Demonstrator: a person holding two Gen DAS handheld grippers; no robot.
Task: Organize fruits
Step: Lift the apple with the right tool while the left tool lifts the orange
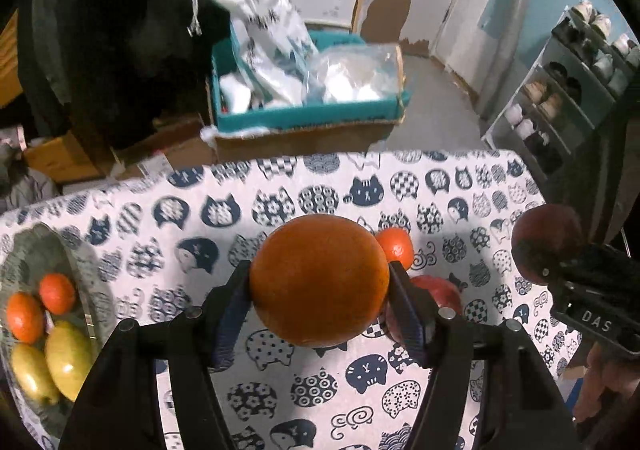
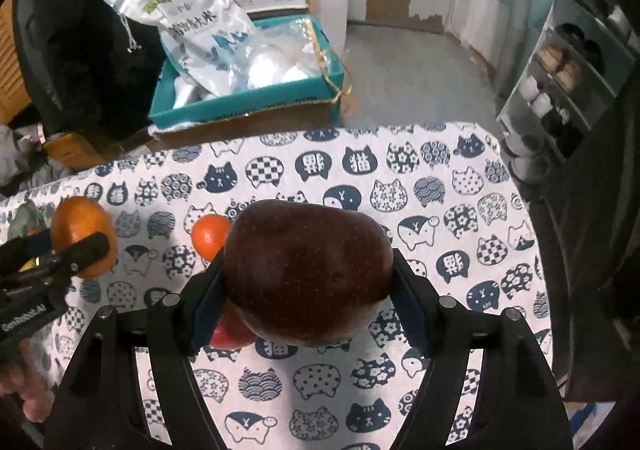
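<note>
My left gripper (image 1: 320, 286) was clenched on a large orange (image 1: 319, 280), its blue pads pressing the fruit on both sides and holding it clear above the cat-print cloth (image 1: 248, 382). My right gripper (image 2: 308, 282) had its jaws closed on a dark red apple (image 2: 308, 272), likewise held up off the cloth.

From the left wrist, the right gripper and its apple showed at the right edge, over the cloth's far right corner. From the right wrist, the left gripper with the orange showed at the left edge, well apart from the apple.

On the cloth lay a small tangerine (image 1: 396, 246), just behind the orange in the left view, and a red apple (image 1: 438, 292), half hidden by the right finger there. In the right view that red apple peeked out under the dark one.

At the left end of the table stood a glass plate (image 1: 86, 270). It held two tangerines (image 1: 40, 304) and two lemons (image 1: 52, 362), touching one another in a cluster.

Beyond the table, on the floor, sat a teal box (image 2: 248, 106) stuffed with white bags (image 2: 192, 34). A shoe rack (image 1: 560, 90) stood against the wall at the right.
</note>
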